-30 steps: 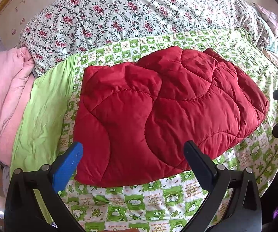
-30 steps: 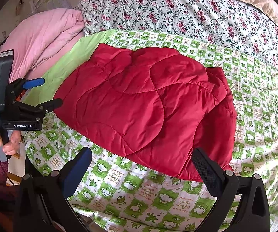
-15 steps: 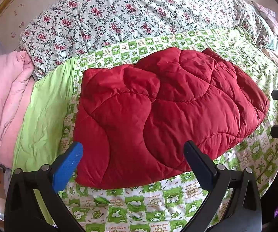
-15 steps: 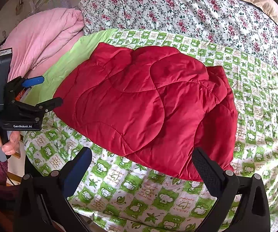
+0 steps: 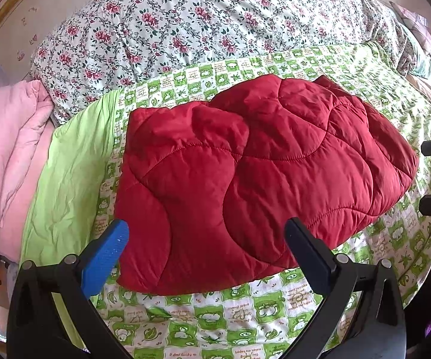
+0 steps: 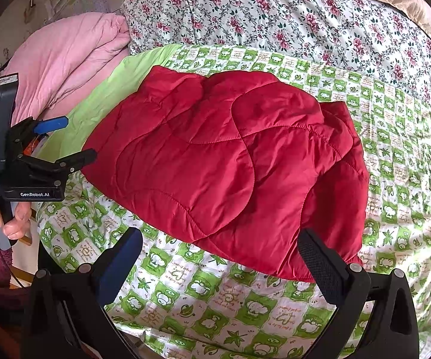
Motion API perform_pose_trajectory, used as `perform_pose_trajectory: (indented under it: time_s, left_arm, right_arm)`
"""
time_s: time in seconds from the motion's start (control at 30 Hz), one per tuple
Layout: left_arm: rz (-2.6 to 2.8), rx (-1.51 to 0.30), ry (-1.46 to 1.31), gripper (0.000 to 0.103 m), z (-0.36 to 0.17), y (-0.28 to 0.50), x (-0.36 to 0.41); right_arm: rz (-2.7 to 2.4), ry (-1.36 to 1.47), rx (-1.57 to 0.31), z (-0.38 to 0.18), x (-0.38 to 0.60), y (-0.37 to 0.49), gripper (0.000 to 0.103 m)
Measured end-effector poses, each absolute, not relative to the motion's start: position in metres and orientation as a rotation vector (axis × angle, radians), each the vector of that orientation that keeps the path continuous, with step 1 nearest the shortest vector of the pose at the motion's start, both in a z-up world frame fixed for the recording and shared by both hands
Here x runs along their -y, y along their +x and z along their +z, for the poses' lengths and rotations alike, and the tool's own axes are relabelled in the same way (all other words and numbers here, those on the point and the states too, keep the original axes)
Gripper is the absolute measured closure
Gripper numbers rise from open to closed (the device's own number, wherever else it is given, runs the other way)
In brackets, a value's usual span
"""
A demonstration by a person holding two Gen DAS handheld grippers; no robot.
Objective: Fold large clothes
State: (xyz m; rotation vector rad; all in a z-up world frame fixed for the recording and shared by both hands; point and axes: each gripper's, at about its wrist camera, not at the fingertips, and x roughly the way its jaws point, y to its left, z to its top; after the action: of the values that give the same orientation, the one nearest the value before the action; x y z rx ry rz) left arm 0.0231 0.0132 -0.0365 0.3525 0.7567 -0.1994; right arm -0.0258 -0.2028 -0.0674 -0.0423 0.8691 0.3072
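Left wrist view: the left gripper (image 5: 206, 239) is spread wide and empty; the red jacket (image 5: 260, 173) lies folded on the bed (image 5: 215, 323) just ahead, its long axis running crosswise.

Right wrist view: the right gripper (image 6: 218, 251) is likewise spread and empty, the jacket's near edge just beyond it, about equally near both.

From my left wrist view, the quilted jacket (image 5: 263, 179) is solid deep red with curved stitch lines. Beneath it I see a bedsheet (image 5: 215, 323) checked green and white with small cartoon prints, edged plain lime at nine o'clock. At twelve o'clock lies a quilt (image 5: 185, 30), white with pink roses and dark leaves. A plain pink duvet (image 5: 2, 155) sits at nine o'clock. My left gripper (image 5: 205, 236) is black, one finger blue.
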Motion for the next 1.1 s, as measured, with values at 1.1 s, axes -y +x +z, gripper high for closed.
perform_pose_trajectory:
  time_s: [1.1]
  left_arm:
    - [-0.196, -0.74, 0.356, 0.0, -0.0347, 0.0238, -0.0116]
  right_arm:
    - [0.309, -0.041, -0.865, -0.0669, 0.2016, -0.0238, 0.0]
